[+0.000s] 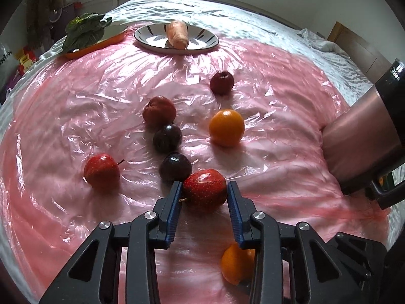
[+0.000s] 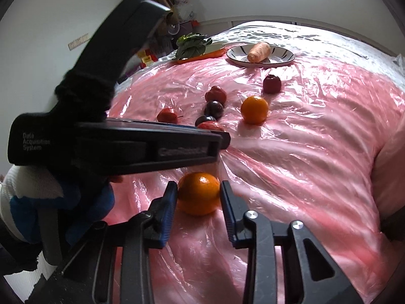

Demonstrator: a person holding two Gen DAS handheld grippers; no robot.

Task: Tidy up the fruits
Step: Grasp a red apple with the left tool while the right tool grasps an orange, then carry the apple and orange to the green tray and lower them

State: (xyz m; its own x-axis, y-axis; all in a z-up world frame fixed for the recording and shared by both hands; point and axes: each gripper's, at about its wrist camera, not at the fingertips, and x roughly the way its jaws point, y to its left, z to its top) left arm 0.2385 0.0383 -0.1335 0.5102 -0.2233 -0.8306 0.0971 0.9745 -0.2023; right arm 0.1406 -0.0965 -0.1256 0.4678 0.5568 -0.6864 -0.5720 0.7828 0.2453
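The left gripper (image 1: 204, 190) pinches a red apple (image 1: 205, 192), its blue pads (image 1: 174, 211) pressed against the fruit's two flanks as it sits on the pink plastic sheet (image 1: 76, 116). In the right wrist view the right gripper (image 2: 198, 192) is likewise clamped on an orange (image 2: 198, 193), both pads touching its sides; the same orange shows in the left wrist view at about 5 o'clock of the apple, partly hidden behind the left gripper's right finger. Just beside the held apple at 10 o'clock lies a dark plum (image 1: 175, 166), with a second dark plum (image 1: 167, 138) at 12 o'clock of that one and a dull red fruit (image 1: 159, 111) touching it further up, the three forming a rough line. A bright red apple with a stem (image 1: 101, 172) rests well apart at 9 o'clock of the held apple. A second orange (image 1: 226, 127) lies at 1 o'clock, and a small dark red fruit (image 1: 222, 82) beyond it at 12 o'clock. At the far edge of the sheet stands a striped plate (image 1: 202, 41) carrying a carrot (image 1: 177, 34), and at its 9 o'clock an orange tray (image 1: 111, 38) holding leafy greens (image 1: 84, 30). In the right wrist view a gloved hand (image 2: 33, 190) holds the left gripper's black body at 9 o'clock.
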